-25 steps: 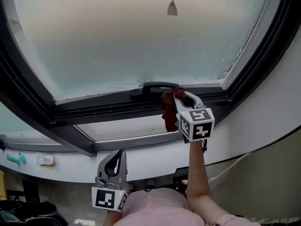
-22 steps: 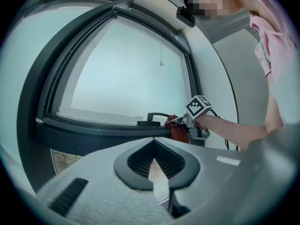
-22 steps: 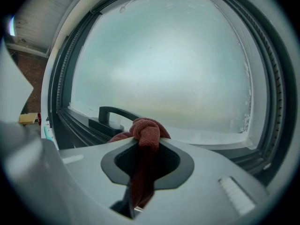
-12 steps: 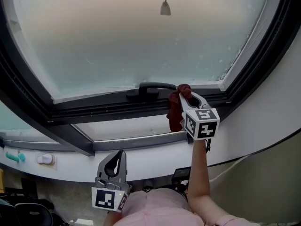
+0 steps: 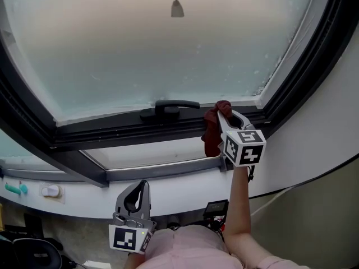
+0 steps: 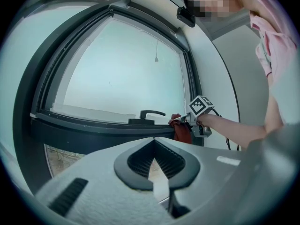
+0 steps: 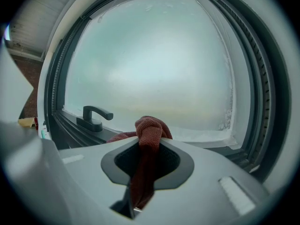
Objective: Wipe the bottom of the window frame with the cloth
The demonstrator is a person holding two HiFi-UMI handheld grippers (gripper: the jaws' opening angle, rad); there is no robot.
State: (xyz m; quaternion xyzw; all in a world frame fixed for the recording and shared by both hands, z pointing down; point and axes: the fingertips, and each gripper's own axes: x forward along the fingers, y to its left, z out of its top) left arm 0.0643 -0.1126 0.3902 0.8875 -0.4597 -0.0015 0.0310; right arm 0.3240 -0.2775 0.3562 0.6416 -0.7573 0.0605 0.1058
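A dark red cloth (image 5: pixel 213 125) is clamped in my right gripper (image 5: pixel 224 112), which is shut on it and held up against the bottom bar of the dark window frame (image 5: pixel 112 130), just right of the black handle (image 5: pixel 168 107). In the right gripper view the cloth (image 7: pixel 147 144) bunches out between the jaws, with the handle (image 7: pixel 96 117) to its left. The left gripper view shows the cloth (image 6: pixel 182 129) at the frame's right end. My left gripper (image 5: pixel 136 198) hangs low near my body, shut on nothing, far below the frame.
Frosted glass (image 5: pixel 168 43) fills the sash above the frame. A pull cord end (image 5: pixel 177 8) hangs in front of the glass. A white wall (image 5: pixel 314 128) bounds the frame's right corner. A white ledge with small objects (image 5: pixel 50 191) lies lower left.
My right gripper has slid the cloth to the right along the bottom bar, away from the handle toward the right corner. The left gripper has stayed put.
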